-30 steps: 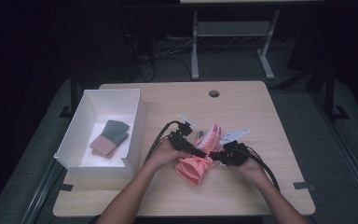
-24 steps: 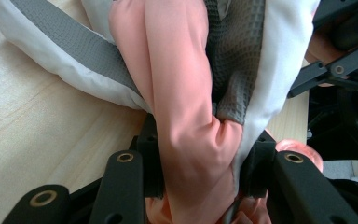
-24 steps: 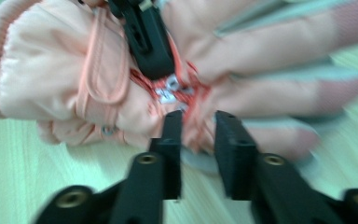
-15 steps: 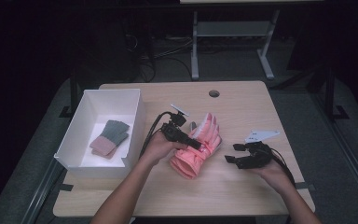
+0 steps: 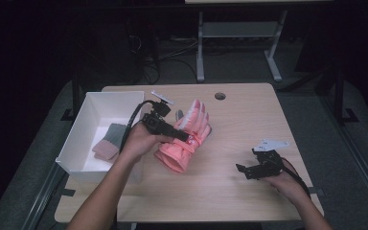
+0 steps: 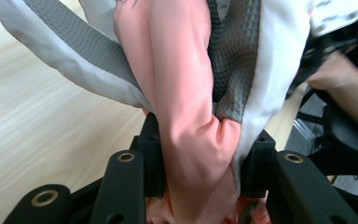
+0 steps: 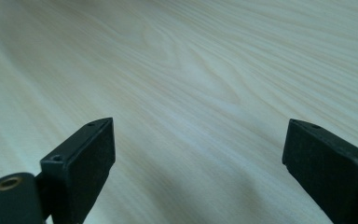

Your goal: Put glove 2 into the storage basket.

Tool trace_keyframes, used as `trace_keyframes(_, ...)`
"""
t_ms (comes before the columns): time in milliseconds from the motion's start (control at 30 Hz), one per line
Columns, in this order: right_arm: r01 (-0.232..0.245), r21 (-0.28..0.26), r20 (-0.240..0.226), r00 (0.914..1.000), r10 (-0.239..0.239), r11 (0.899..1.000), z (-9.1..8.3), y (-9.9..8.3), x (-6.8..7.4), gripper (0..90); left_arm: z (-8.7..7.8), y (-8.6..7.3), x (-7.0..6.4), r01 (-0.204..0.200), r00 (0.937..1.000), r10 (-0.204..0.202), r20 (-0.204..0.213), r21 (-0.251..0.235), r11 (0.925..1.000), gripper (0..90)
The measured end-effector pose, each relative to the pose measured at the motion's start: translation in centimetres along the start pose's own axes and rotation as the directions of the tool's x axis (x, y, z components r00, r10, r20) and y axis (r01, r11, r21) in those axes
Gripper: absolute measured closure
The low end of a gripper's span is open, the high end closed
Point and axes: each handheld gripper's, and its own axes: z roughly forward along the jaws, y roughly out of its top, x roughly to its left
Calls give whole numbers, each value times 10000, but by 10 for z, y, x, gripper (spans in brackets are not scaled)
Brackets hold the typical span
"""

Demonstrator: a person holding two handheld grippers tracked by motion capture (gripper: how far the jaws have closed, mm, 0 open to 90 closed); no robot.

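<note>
Near the desk's (image 5: 249, 191) centre lies a coral-pink ski glove (image 5: 184, 139), its fabric pinched between the closed jaws of the left claw (image 5: 184, 136). Right claw (image 5: 242, 168), jaws wide and empty, hovers well apart. Judged step: carrying; next, swing leftward to the white bin (image 5: 76, 143) holding a smaller glove (image 5: 109, 141).

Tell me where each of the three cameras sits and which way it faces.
High view: above the person's side, facing forward and down on the table; both forearms show.
Left gripper view: on the left tool, looking along jaws shut on the pink glove.
Right gripper view: on the right tool, facing bare tabletop, jaws open.
Shared: the glove shows in the high and left views.
</note>
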Motion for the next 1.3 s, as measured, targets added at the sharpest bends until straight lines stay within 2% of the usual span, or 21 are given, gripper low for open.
trace_keyframes(100,57,103,149,9999,-58,9999,4,-4,-5,89,-21,1,-2,57,9996,-63,-276,-220,9997,601)
trace_keyframes(167,-81,120,195,9998,79,9999,5,-5,-7,89,-35,1,-1,89,9987,-107,-490,-358,9993,601)
trace_keyframes(433,-204,128,156,9997,202,9997,5,-6,-10,89,-90,-5,13,323,9915,-441,-1227,-966,9948,600)
trace_keyframes(633,-145,111,151,9998,144,9998,6,-6,-9,89,-130,-17,30,793,9795,-1058,-1715,-1543,9848,600)
trace_keyframes(733,-164,94,140,9998,163,9998,4,-5,-9,89,-145,-25,42,1028,9713,-1366,-1945,-1743,9793,600)
trace_keyframes(800,-174,87,93,9998,173,9998,5,-6,-9,89,-152,-31,49,1228,9636,-1618,-2128,-1850,9750,599)
trace_keyframes(867,-141,86,41,9999,141,9999,5,-6,-8,89,-158,-38,59,1433,9561,-1856,-2266,-1905,9712,599)
trace_keyframes(933,-109,90,28,9999,108,9999,5,-5,-8,90,-161,-45,69,1724,9479,-2186,-2316,-2040,9637,599)
trace_keyframes(1100,-118,57,54,9999,118,9999,4,-5,-7,90,-162,-63,94,2340,9162,-2893,-2773,-2158,9480,599)
trace_keyframes(1167,-128,56,58,9999,128,9999,5,-5,-7,90,-156,-70,104,2616,9106,-3140,-2688,-2134,9413,599)
trace_keyframes(1233,-130,54,53,9999,130,9999,5,-5,-7,89,-146,-74,112,2803,9059,-3285,-2671,-2030,9382,598)
trace_keyframes(1300,-124,44,49,9999,124,9999,4,-4,-7,90,-134,-78,119,2926,9057,-3334,-2620,-1829,9386,597)
